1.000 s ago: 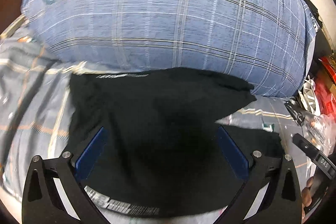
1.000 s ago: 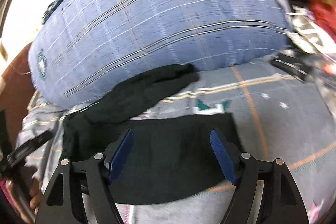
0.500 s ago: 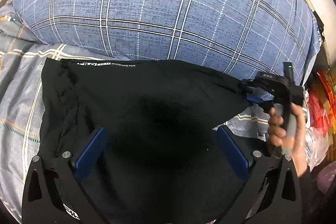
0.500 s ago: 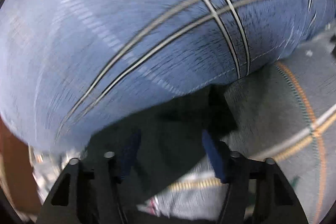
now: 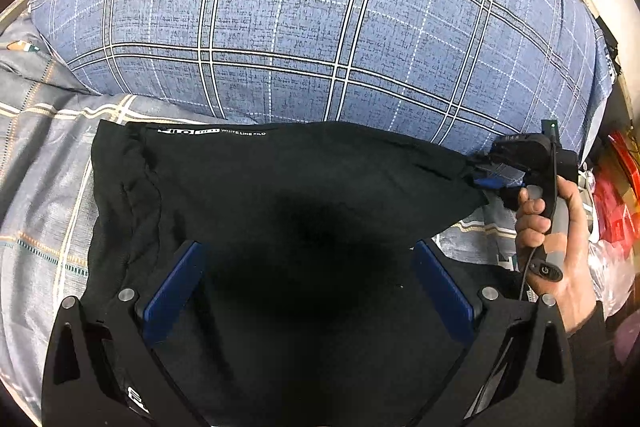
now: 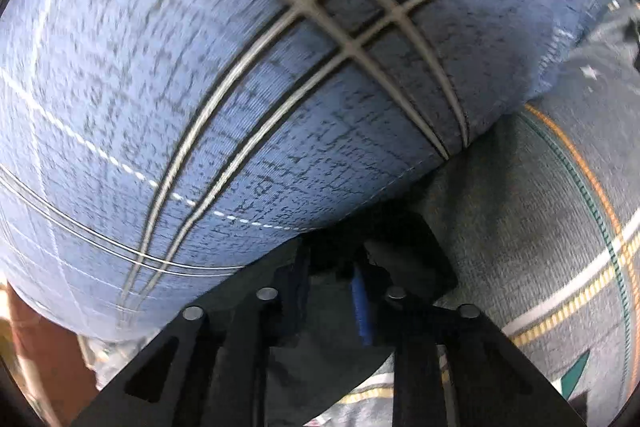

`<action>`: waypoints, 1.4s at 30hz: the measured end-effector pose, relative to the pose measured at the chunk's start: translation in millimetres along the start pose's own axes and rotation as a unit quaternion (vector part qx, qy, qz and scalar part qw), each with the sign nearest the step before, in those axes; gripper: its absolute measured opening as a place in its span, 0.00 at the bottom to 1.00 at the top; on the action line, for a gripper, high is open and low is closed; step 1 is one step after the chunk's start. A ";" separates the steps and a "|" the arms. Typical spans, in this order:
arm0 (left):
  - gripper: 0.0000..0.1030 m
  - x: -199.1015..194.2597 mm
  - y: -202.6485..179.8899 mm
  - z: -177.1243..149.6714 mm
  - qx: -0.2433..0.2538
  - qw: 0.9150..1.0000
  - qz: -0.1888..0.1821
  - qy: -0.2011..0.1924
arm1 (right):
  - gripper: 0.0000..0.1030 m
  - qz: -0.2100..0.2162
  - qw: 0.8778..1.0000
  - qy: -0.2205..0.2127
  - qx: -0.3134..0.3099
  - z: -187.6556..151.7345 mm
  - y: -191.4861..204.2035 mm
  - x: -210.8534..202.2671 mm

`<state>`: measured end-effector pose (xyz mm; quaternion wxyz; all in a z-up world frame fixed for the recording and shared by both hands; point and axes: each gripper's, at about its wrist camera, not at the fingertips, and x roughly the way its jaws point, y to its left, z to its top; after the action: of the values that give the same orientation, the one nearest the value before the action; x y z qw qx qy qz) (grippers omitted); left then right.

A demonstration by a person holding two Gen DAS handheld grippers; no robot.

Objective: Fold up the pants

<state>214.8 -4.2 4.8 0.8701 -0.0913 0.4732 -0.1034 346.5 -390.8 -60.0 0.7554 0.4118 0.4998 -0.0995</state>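
Observation:
Black pants (image 5: pixel 280 195) lie on a grey plaid bed sheet (image 5: pixel 44 187), against a big blue plaid pillow (image 5: pixel 320 27). My left gripper (image 5: pixel 308 287) is open and hovers over the pants, its blue pads wide apart. My right gripper (image 5: pixel 486 181) shows at the right of the left wrist view, shut on the far right tip of the pants. In the right wrist view the right gripper (image 6: pixel 334 287) is closed on black cloth (image 6: pixel 404 247) at the foot of the pillow (image 6: pixel 240 87).
The pillow rises close behind the pants. Red packets and clutter (image 5: pixel 616 195) lie at the right edge of the bed. Grey sheet (image 6: pixel 540 227) spreads to the right of the right gripper.
My right gripper moved forward to the pants' tip by the pillow and closed on it. The left gripper stayed open, and its view rose to show more of the pants.

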 end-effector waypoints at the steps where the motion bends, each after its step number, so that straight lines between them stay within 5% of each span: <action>1: 1.00 -0.6 0.1 0.3 0.000 1.000 -0.002 -0.001 | 0.51 0.000 1.000 0.000 0.006 0.8 -0.9 0.5; 3: 1.00 -2.0 -0.9 0.9 0.003 1.000 -0.004 -0.002 | 0.39 0.002 1.000 0.004 -0.002 3.2 1.2 4.8; 4: 1.00 -2.4 -0.9 2.0 0.004 1.000 -0.003 -0.004 | 0.10 0.006 1.000 0.007 -0.008 3.1 3.8 5.0; 13: 1.00 -2.2 10.6 4.3 -0.033 0.999 -0.037 0.003 | 0.11 0.046 0.993 -0.036 -0.102 -65.7 21.2 -80.6; 20: 1.00 8.2 13.3 1.6 -0.061 0.993 -0.096 0.032 | 0.11 0.096 0.986 -0.055 -0.125 -137.6 -27.4 -138.5; 26: 1.00 22.5 17.4 -3.0 -0.110 0.981 -0.138 0.079 | 0.11 0.120 0.988 -0.014 -0.099 -122.7 -52.8 -116.5; 34: 1.00 72.4 4.4 41.5 -0.143 0.977 -0.084 0.130 | 0.11 0.112 0.989 0.021 -0.098 -125.0 -63.6 -102.5; 35: 0.98 78.9 4.2 45.7 -0.146 0.977 -0.073 0.139 | 0.11 0.113 0.989 0.023 -0.096 -124.8 -64.2 -102.5; 37: 0.80 84.7 7.0 51.4 -0.161 0.975 -0.054 0.142 | 0.11 0.119 0.988 0.028 -0.093 -123.5 -65.2 -102.6; 42: 0.77 84.4 3.2 63.7 -0.169 0.976 -0.052 0.129 | 0.11 0.113 0.988 0.031 -0.100 -124.9 -63.4 -104.1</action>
<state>313.5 -19.7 -29.7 0.7674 -0.2477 0.5864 -0.0774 176.8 -368.6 -26.0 0.7830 0.3909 0.4813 0.0496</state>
